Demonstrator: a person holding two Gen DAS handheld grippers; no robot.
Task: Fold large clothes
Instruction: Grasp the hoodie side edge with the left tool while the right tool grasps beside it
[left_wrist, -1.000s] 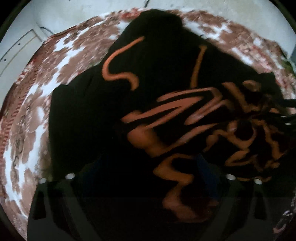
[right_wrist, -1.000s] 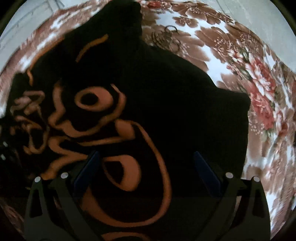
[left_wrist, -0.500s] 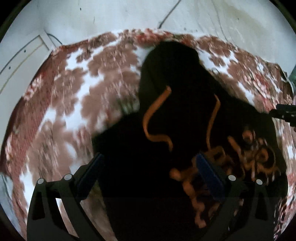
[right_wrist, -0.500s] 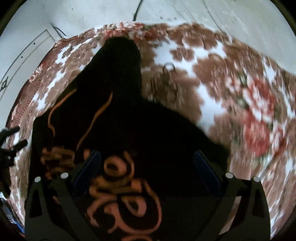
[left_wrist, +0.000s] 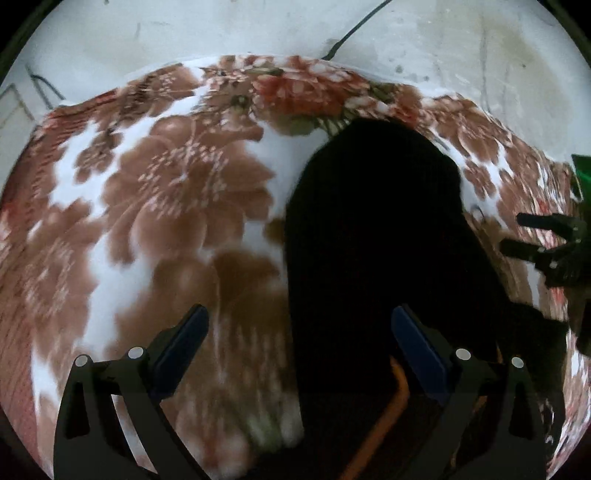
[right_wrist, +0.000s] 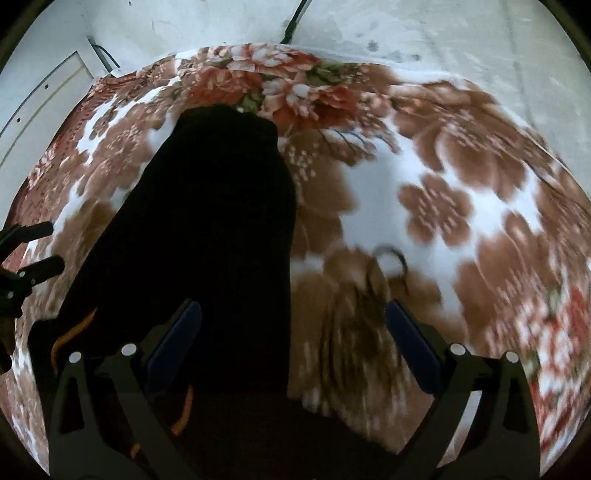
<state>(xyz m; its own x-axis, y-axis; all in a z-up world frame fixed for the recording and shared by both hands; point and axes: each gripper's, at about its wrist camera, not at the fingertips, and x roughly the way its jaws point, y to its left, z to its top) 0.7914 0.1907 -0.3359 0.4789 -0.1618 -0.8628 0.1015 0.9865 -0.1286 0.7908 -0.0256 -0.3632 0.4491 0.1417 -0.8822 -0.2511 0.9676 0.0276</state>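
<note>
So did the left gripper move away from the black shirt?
Yes. The left gripper pulled up and back: against the floral blanket, the black shirt looks smaller.

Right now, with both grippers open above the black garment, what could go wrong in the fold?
1. The black garment lies on a soft floral blanket; a closing left gripper might pinch blanket too.
2. The right gripper straddles the garment's edge, so its grasp may catch only a thin layer and slip.

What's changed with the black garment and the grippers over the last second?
Both hand-held grippers, left and right, pulled back and apart from the black garment; far more of the floral blanket now shows. Both were open throughout, holding nothing. The garment stayed on the blanket.
</note>
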